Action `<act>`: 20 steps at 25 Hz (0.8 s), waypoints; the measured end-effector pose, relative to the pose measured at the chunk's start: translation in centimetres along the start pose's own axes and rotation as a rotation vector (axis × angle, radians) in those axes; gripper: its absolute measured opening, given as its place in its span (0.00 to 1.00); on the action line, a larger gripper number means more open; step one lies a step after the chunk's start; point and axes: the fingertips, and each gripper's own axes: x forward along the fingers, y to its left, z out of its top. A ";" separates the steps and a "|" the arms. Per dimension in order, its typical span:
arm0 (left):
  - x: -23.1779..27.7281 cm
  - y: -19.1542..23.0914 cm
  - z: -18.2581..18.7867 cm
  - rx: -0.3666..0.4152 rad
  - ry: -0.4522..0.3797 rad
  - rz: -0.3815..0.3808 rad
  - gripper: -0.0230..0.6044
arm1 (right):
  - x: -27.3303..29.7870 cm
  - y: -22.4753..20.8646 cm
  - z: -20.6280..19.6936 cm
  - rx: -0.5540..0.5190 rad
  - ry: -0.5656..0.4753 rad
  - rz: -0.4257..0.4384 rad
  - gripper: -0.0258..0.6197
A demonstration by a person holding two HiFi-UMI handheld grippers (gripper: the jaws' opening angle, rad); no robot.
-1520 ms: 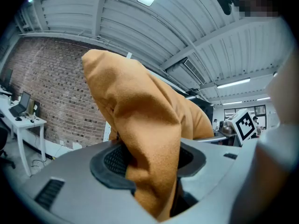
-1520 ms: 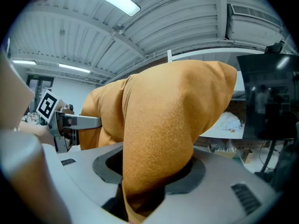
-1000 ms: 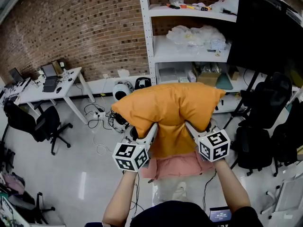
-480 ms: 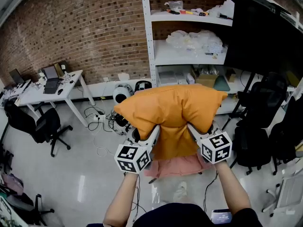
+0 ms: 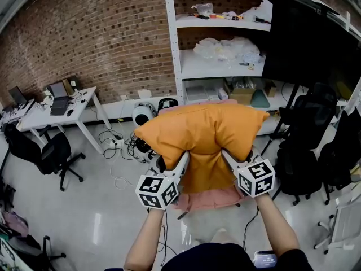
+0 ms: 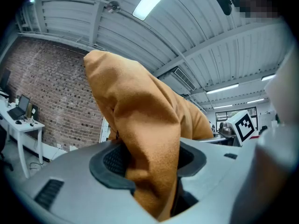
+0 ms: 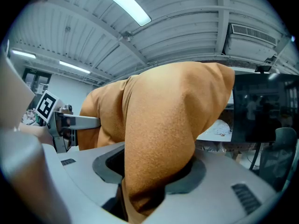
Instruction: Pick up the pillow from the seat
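An orange pillow (image 5: pixel 203 131) hangs in the air above a pink seat (image 5: pixel 210 198), held at its near edge by both grippers. My left gripper (image 5: pixel 183 158) is shut on the pillow's near left part, and its fabric (image 6: pixel 140 139) bulges up between the jaws in the left gripper view. My right gripper (image 5: pixel 225 155) is shut on the near right part; the right gripper view shows the orange pillow (image 7: pixel 163 139) pinched between its jaws and the left gripper's marker cube (image 7: pixel 46 105) at the far left.
A white shelving unit (image 5: pixel 225 66) with bags and boxes stands behind the pillow against the brick wall. A white desk (image 5: pixel 56 106) with laptops and a black office chair (image 5: pixel 42 151) are at left. Black chairs (image 5: pixel 304 151) crowd the right. Cables (image 5: pixel 121 145) lie on the floor.
Both grippers and the pillow have shifted slightly together; the shelves and desk sit a little lower and further left in the head view, so the view has moved with them. The grips are unchanged.
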 end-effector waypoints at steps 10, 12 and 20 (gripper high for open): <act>0.3 -1.1 -0.3 0.001 0.008 0.009 0.40 | -0.8 -0.7 -0.4 0.005 0.003 0.007 0.37; 0.2 -1.5 -0.4 0.002 0.009 0.011 0.40 | -1.1 -0.9 -0.5 0.007 0.002 0.009 0.37; 0.6 -3.2 -0.4 -0.001 0.018 0.025 0.41 | -2.4 -2.1 -0.7 0.019 0.005 0.018 0.37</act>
